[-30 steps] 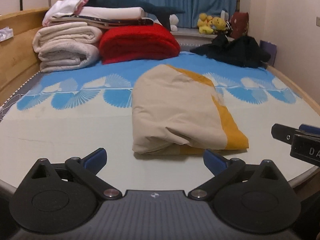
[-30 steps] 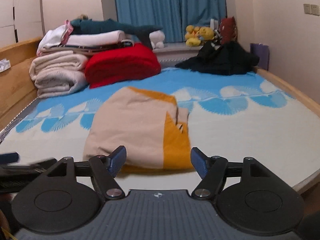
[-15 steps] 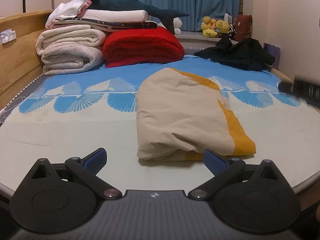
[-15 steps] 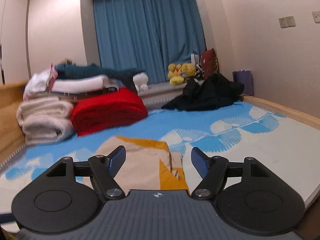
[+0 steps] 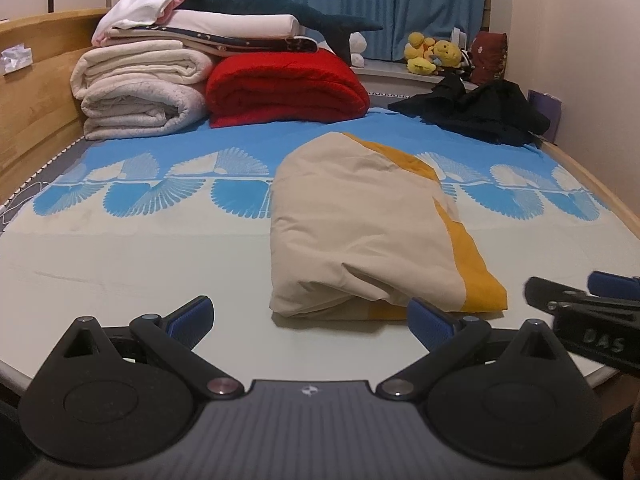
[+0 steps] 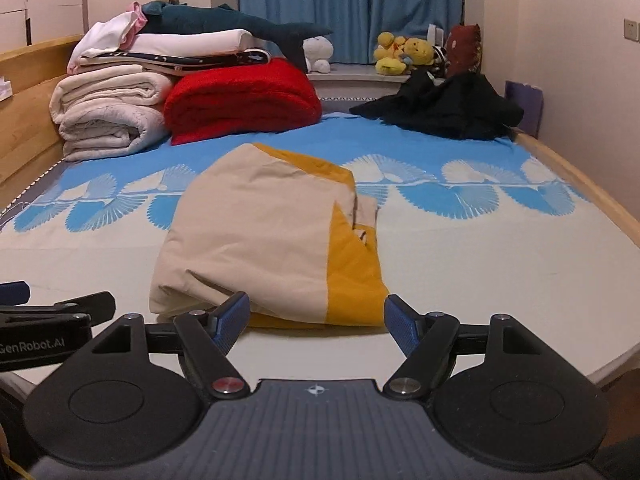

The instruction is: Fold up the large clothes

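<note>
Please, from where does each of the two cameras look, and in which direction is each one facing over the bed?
Left wrist: sits on the left gripper, faces along the bed toward the curtain; its open fingers show, the right gripper at the right edge.
Right wrist: sits on the right gripper, faces the same way; its open fingers show, the left gripper at the left edge.
Shared: the folded beige and yellow garment, red blanket, black clothes.
</note>
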`<action>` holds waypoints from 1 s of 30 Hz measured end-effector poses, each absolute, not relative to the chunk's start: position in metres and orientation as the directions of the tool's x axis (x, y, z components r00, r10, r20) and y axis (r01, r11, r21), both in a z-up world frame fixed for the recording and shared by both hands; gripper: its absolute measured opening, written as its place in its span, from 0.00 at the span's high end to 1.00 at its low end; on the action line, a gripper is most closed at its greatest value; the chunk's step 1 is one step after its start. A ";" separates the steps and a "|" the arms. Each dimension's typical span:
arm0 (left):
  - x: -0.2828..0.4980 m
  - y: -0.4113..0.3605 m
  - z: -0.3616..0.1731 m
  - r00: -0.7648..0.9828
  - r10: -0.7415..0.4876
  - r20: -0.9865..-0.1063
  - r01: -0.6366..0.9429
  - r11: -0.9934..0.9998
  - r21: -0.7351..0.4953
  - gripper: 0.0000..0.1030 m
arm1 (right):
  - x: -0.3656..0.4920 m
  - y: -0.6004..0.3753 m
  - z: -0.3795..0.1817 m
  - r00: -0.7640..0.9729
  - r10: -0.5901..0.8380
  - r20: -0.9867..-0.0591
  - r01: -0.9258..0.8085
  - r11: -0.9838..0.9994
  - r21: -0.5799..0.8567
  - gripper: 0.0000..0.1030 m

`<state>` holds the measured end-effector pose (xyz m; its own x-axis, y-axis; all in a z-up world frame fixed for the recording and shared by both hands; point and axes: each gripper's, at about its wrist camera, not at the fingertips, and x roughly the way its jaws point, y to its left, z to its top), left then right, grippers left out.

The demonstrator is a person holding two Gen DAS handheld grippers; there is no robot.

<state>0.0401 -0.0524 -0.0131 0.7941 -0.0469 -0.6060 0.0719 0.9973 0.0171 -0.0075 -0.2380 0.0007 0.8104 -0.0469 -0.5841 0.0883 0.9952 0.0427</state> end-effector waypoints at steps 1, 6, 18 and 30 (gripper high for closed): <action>0.040 -0.052 -0.013 0.794 -0.048 -0.606 0.075 0.997 0.019 0.00 | -0.007 -0.235 0.000 0.811 -0.048 -0.583 0.083 0.996 0.033 0.27; 0.041 -0.053 -0.015 0.790 -0.053 -0.610 0.080 0.997 0.016 0.00 | -0.003 -0.232 -0.004 0.804 -0.037 -0.593 0.077 0.996 0.042 0.27; 0.042 -0.053 -0.017 0.784 -0.063 -0.617 0.086 0.996 0.009 0.00 | -0.001 -0.228 -0.005 0.807 -0.032 -0.590 0.060 0.998 0.028 0.27; 0.041 -0.056 -0.019 0.785 -0.069 -0.615 0.096 0.995 0.012 0.00 | -0.002 -0.229 -0.005 0.809 -0.030 -0.588 0.057 0.998 0.027 0.27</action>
